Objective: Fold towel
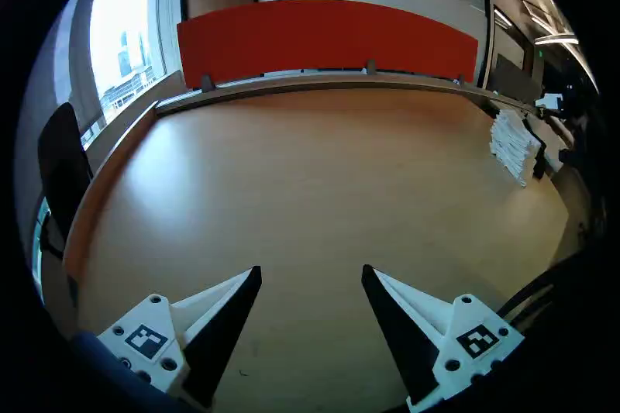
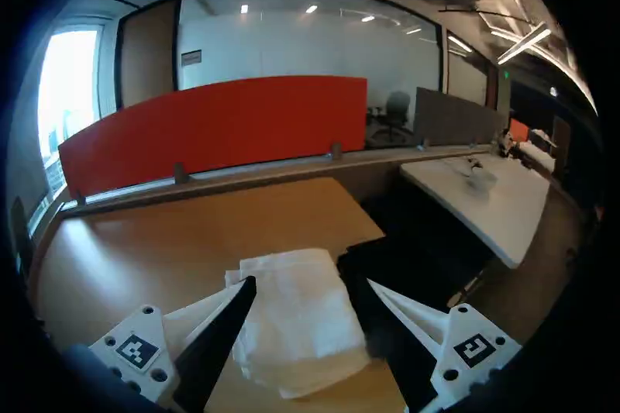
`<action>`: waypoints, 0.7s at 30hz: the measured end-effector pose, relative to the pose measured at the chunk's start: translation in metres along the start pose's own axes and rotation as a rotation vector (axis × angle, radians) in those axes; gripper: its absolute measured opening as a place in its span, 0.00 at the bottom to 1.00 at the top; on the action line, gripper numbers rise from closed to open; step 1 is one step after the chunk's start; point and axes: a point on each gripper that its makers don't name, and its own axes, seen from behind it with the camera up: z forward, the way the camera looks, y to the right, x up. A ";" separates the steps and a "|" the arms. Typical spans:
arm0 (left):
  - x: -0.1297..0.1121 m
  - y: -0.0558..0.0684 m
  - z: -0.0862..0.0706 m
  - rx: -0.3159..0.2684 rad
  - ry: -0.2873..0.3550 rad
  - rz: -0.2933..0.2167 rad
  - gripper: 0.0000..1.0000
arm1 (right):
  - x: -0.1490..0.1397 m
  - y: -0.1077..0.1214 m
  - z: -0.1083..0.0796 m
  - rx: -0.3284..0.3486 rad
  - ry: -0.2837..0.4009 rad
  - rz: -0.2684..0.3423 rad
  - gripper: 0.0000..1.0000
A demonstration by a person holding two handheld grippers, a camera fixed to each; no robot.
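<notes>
We are holding the left gripper [image 1: 311, 269] above a light-brown wooden tabletop [image 1: 310, 180]. Its two black-and-white fingers are standing wide apart, with nothing between them but bare wood. Toward 3 o'clock in the left gripper view, a white stack of folded cloth [image 1: 513, 146] is lying near the tabletop's edge, well apart from this gripper. At 12 o'clock a long red divider panel [image 1: 325, 37] is standing along the back of the table. At 9 o'clock a black chair back [image 1: 62, 165] is showing below a bright window [image 1: 124, 33].

We are holding the right gripper [image 2: 311, 281] spread just as wide, gripping nothing. In the right gripper view a white folded terry towel [image 2: 298, 328] is lying on the wooden tabletop at 6 o'clock, in the gap between the two fingers. We cannot tell whether either finger is touching it. The towel is sitting by the table's edge, with a dark shape [image 2: 387, 266] just beside it toward 4 o'clock. A white desk [image 2: 488, 196] is standing at 3 o'clock, well apart
</notes>
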 end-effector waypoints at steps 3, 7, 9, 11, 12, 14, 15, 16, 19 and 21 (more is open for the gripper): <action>0.001 0.000 0.000 0.001 0.003 0.000 0.96 | 0.011 0.002 0.000 -0.018 0.064 0.021 1.00; 0.001 -0.001 -0.001 0.001 0.004 -0.002 0.96 | 0.020 0.002 -0.001 -0.027 0.119 0.047 1.00; 0.000 -0.001 -0.001 0.002 0.003 -0.002 0.96 | 0.023 0.002 -0.002 -0.029 0.135 0.057 1.00; 0.000 -0.001 0.000 0.002 0.003 -0.001 0.96 | 0.026 0.002 -0.002 -0.034 0.150 0.066 1.00; 0.000 -0.001 0.000 0.002 0.003 -0.001 0.96 | 0.029 0.003 -0.003 -0.037 0.160 0.067 1.00; 0.000 -0.001 0.000 0.002 0.003 0.000 0.96 | 0.034 0.004 -0.004 -0.044 0.181 0.069 1.00; 0.000 0.000 0.000 0.002 0.003 0.000 0.96 | 0.036 0.004 -0.005 -0.047 0.190 0.065 1.00; 0.000 0.000 0.000 0.002 0.004 -0.001 0.96 | 0.038 0.004 -0.006 -0.049 0.201 0.059 1.00; 0.000 0.000 0.000 0.002 0.003 -0.002 0.96 | 0.044 0.003 -0.008 -0.054 0.222 0.036 1.00; 0.000 0.000 0.000 0.002 0.003 -0.002 0.96 | 0.047 0.002 -0.008 -0.055 0.230 0.019 1.00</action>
